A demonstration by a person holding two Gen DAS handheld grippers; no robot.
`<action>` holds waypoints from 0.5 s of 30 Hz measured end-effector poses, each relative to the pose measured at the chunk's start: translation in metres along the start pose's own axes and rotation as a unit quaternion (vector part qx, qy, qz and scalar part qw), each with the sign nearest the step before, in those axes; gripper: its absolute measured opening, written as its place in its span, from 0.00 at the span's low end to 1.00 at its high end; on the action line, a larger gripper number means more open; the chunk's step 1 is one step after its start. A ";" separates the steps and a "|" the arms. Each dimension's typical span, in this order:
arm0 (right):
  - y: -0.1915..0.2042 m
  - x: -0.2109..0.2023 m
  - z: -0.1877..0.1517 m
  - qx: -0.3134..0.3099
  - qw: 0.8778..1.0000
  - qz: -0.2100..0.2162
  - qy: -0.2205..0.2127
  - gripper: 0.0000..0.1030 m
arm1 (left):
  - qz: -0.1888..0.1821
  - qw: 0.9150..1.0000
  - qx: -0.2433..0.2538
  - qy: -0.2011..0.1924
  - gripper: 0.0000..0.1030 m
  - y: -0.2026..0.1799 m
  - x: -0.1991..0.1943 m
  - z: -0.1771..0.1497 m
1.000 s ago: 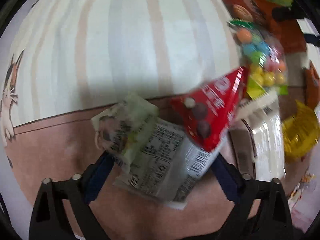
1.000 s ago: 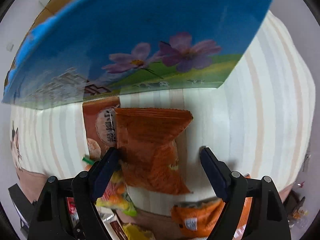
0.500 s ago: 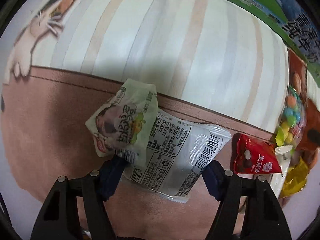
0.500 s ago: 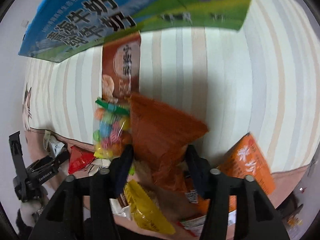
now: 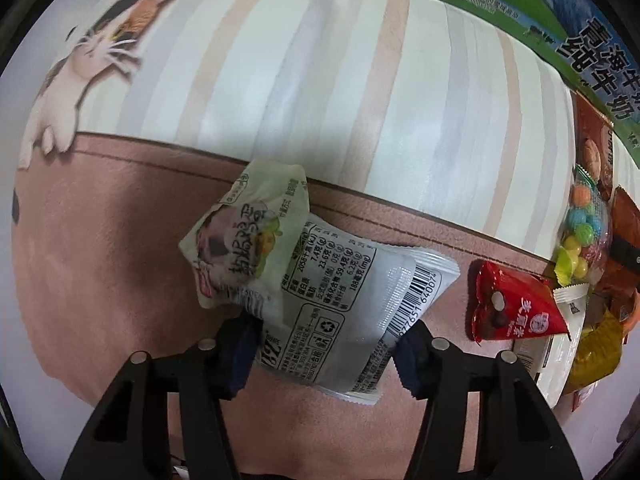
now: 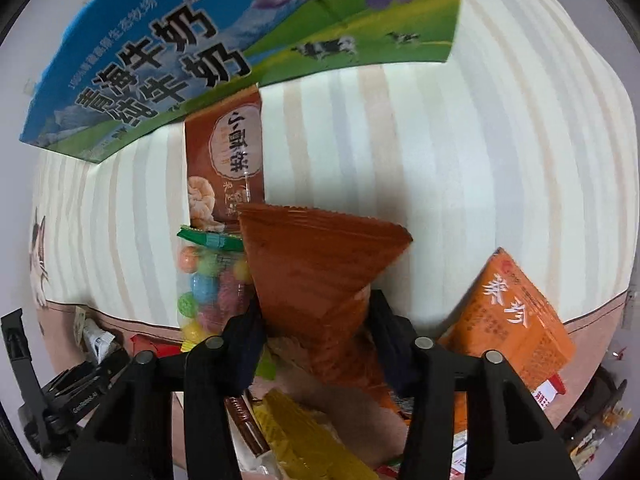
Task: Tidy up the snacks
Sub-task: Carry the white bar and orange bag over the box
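left gripper (image 5: 326, 344): closest thing in my left view. Its jaws are closing on a white snack packet (image 5: 340, 320), one pad on each long edge, so I'd call that gripped. I'm pointing straight down at it.

white packet: it lies flat on the brown border of the mat (image 5: 100, 260) with a small pale green packet (image 5: 244, 244) lying on its upper corner. I took it low, on the bare end, I think so the green one gets left alone, but it may ride along anyway.

red packet (image 5: 516, 308): just to the right, apart from mine, at the edge of the loose pile. Not my problem yet.

right gripper (image 6: 316, 344): jaws closing here too, on a dark orange packet (image 6: 320, 272) that sticks up between the pads. Looks clamped at its narrow lower end, which is why the wide sealed top fans out above.

candy bag (image 6: 212, 284): clear, colourful balls, right beside the left pad, touching or nearly. Bit crowded.

orange bag (image 6: 516, 320): off to the right on the mat, tilted.

brown packet (image 6: 226, 164): further out on the striped part, one end tucked under the milk box.

milk box (image 6: 280, 32): farthest back. My guess is that's where the snacks go. Can't see inside it.
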State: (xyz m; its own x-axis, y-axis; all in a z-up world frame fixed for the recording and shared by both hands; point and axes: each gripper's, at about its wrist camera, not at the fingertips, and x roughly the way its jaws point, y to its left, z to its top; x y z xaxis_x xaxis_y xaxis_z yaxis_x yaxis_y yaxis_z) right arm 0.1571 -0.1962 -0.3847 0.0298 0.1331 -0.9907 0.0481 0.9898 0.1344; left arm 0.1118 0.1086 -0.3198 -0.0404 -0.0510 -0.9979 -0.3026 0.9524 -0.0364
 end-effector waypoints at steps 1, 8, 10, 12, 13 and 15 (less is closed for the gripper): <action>-0.003 -0.001 -0.001 0.004 1.000 0.004 0.001 0.49 | -0.001 1.000 -0.002 -0.001 0.54 -0.001 -0.002 -0.008; -0.026 -0.032 -0.004 0.032 0.997 0.063 -0.016 0.46 | -0.030 0.999 -0.024 -0.005 0.53 0.006 -0.031 -0.025; -0.026 -0.045 -0.004 0.034 0.996 0.081 -0.023 0.46 | -0.038 0.999 -0.027 -0.015 0.53 0.006 -0.046 -0.026; -0.028 -0.060 -0.003 0.031 0.994 0.102 -0.026 0.46 | -0.053 0.998 -0.028 -0.032 0.53 0.006 -0.070 -0.024; -0.029 -0.069 0.006 0.030 0.993 0.108 -0.028 0.46 | -0.056 0.997 -0.027 -0.037 0.53 0.004 -0.078 -0.022; -0.022 -0.081 0.010 0.023 0.991 0.128 -0.032 0.46 | -0.075 0.995 -0.026 -0.054 0.53 -0.002 -0.103 -0.018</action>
State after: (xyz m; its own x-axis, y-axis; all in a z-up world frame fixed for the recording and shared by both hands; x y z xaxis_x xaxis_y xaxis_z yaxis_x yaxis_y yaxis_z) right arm 0.1632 -0.2295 -0.3068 0.1101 0.3738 -0.9210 0.0761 0.9207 0.3827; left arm 0.0994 0.1067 -0.2160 0.1115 -0.1555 -0.9815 -0.3460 0.9198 -0.1850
